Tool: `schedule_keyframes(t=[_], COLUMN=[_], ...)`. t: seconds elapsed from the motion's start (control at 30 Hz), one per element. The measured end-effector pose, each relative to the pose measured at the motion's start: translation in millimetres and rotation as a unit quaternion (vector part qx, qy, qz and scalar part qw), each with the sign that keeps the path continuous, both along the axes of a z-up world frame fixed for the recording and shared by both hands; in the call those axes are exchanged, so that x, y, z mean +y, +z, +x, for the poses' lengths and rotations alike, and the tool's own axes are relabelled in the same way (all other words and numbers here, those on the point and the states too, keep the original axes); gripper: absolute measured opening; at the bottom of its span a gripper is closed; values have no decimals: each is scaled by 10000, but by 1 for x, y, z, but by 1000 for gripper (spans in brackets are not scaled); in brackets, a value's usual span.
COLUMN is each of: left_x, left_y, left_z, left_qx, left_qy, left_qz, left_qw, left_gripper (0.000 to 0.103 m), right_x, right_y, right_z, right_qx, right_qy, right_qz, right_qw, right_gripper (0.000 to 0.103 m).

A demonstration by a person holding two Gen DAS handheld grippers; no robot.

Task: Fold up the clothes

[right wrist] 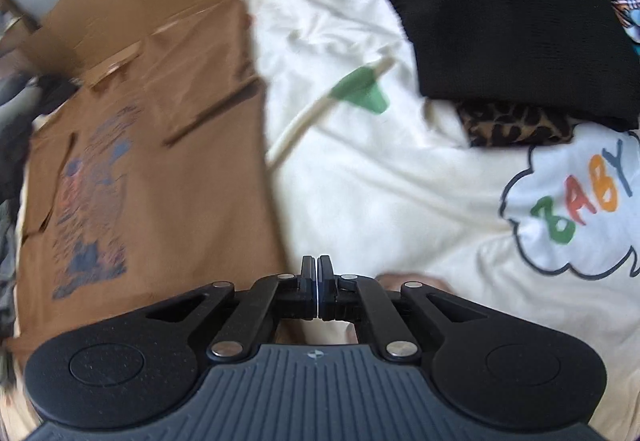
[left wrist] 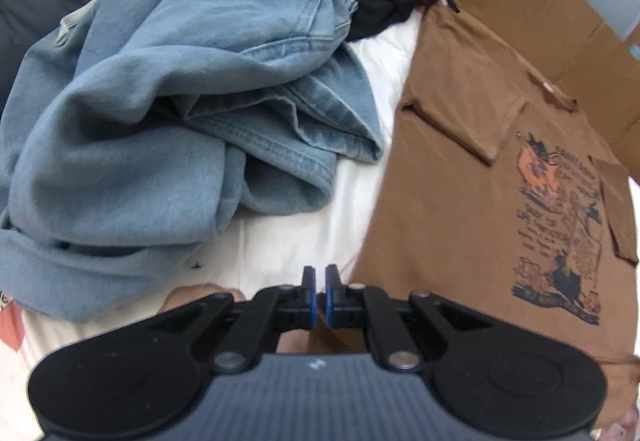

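White bedding (left wrist: 280,241) bears a brown T-shirt (left wrist: 440,201); left claw (left wrist: 319,281) nearly closed, right claw (right wrist: 317,273) closed, both empty.

— Left gripper (left wrist: 319,283)?
— Held low, pointing forward, 2 blue-padded fingers (left wrist: 330,295) nearly together, thin gap between, gripping nothing.
— Right gripper (right wrist: 317,277)?
— Likewise pointing forward, 2 fingers pressed fully together, empty too.

Your brown cotton T-shirt with orange-and-navy print (left wrist: 472,177) lies flat, right of frame, sleeves folded inward. Crumpled light-blue denim and fleece pile (left wrist: 160,89) sits left, beside it.
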State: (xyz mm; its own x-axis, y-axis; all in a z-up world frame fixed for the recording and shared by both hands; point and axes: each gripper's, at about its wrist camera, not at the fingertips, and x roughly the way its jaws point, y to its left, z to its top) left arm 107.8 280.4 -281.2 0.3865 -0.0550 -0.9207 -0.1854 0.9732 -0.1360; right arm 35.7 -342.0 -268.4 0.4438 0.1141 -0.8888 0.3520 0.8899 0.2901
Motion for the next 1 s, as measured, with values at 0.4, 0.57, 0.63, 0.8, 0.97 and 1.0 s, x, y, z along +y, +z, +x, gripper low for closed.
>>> schedule_keyframes(t=[0.4, 0.57, 0.63, 0.8, 0.97, 1.0], left_x=[-7, -7, -10, -25, -36, -38], left_y=[16, 20, 17, 3, -11, -13], left_z=[-7, -13, -14, -12, -6, -5], left_qx=[-65, -72, -48, 56, 147, 137], left_qy=[-460, -654, -782, -1221, -1519, -1540], left_qz=[398, 493, 502, 680, 814, 825], left_qw=[9981, 9966, 9957, 9902, 9849, 9845], left_gripper=[10, 10, 12, 13, 15, 18], right_x=[11, 23, 27, 35, 35, 35], right_y=[7, 4, 3, 3, 4, 4], right_z=[-1, 1, 2, 5, 5, 5], right_qx=[-222, -240, -251, -276, -274, -272], right_qy=[484, 641, 694, 790, 833, 848], right_qz=[-14, -33, -47, -91, -168, -192], right_qw=[9986, 9976, 9973, 9964, 9960, 9958], right_gripper=[15, 23, 32, 33, 33, 33])
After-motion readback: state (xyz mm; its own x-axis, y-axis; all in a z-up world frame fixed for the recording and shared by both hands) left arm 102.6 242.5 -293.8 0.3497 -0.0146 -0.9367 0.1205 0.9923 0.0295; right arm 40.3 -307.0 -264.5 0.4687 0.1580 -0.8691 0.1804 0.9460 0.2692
